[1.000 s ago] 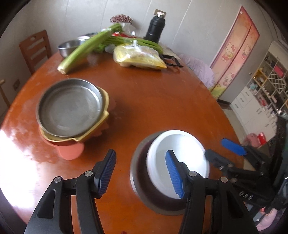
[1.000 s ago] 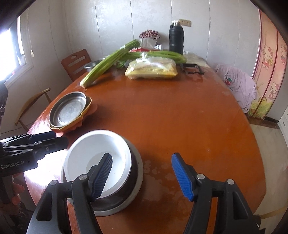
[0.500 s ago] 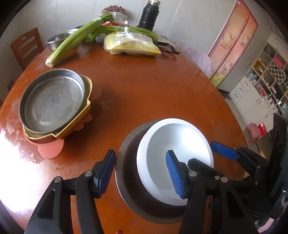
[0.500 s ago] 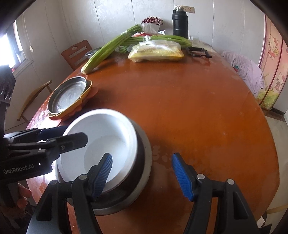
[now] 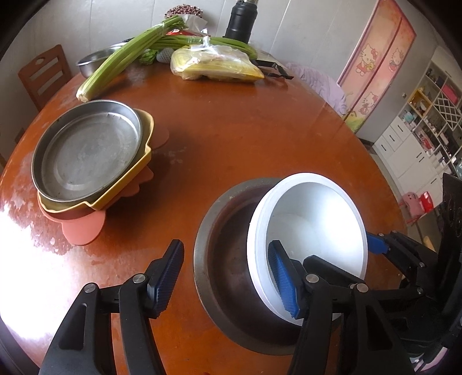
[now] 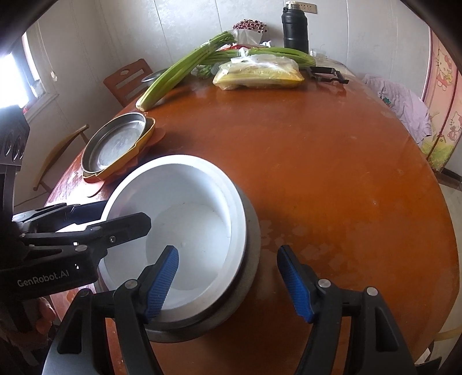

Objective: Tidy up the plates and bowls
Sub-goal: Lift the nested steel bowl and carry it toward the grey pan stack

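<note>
A white bowl (image 5: 311, 219) sits tilted inside a steel bowl (image 5: 222, 245) on the near part of the round wooden table (image 5: 245, 138). My left gripper (image 5: 226, 278) straddles the left walls of both bowls: one finger outside on the table, the other inside the white bowl (image 6: 184, 228). Its jaws are opening and the pads do not press. My right gripper (image 6: 228, 284) straddles the right walls of the white bowl and the steel bowl (image 6: 251, 259) in the same way, jaws opening too. A steel pan (image 5: 86, 153) rests on a yellow plate (image 5: 144, 153) and a pink plate (image 5: 83, 230) to the left.
At the far side lie celery stalks (image 5: 124, 60), a bag of corn (image 5: 213, 67), a black flask (image 5: 241, 20), a steel basin (image 5: 92, 60) and a peeler (image 5: 274, 67). A wooden chair (image 5: 43, 78) stands past the table's left edge. A hand (image 6: 43, 314) holds the left gripper.
Both grippers have sunk toward the nested bowls, which now look larger and nearer. Their fingers now reach down over the bowls' rims. The plate stack has not moved.
</note>
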Demonstrator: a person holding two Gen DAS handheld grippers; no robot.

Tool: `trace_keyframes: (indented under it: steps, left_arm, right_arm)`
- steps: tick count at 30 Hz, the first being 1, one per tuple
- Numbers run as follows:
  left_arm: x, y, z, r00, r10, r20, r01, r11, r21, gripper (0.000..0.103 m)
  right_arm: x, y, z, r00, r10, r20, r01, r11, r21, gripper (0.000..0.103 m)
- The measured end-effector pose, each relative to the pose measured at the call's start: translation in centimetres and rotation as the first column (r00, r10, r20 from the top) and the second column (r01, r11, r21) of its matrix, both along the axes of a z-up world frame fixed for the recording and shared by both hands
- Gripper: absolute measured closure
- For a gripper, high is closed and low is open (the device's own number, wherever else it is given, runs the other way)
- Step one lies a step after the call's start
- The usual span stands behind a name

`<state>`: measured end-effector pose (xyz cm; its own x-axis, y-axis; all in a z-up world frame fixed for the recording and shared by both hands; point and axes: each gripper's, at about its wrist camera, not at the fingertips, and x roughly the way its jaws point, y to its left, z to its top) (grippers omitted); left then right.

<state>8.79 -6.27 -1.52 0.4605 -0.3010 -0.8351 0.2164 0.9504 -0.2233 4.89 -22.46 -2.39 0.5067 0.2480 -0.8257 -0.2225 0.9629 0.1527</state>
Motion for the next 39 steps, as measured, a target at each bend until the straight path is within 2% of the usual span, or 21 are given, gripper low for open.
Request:
trace_keyframes:
  steps: [18,24,39]
  left_arm:
    - [-0.5,0.0,-1.1,1.000,-0.001,-0.017,0.002,1.000,0.023,0.041]
    - [-0.7,-0.2,-1.1,0.999,-0.019,-0.028,0.019,1.000,-0.018,0.053]
    - [-0.6,0.1,-0.3,1.000,0.001,-0.019,-0.001,1.000,-0.012,0.053]
  right_arm:
    - [-0.5,1.7,-0.6,0.999,0.053,-0.003,-0.053,0.998,-0.020,0.033]
    - [-0.8,1.9,-0.4,0.998,0.063,0.009,-0.063,0.998,-0.021,0.039]
    - [-0.2,2.2,0.3,0.997,0.072,0.019,-0.071,0.997,-0.023,0.040]
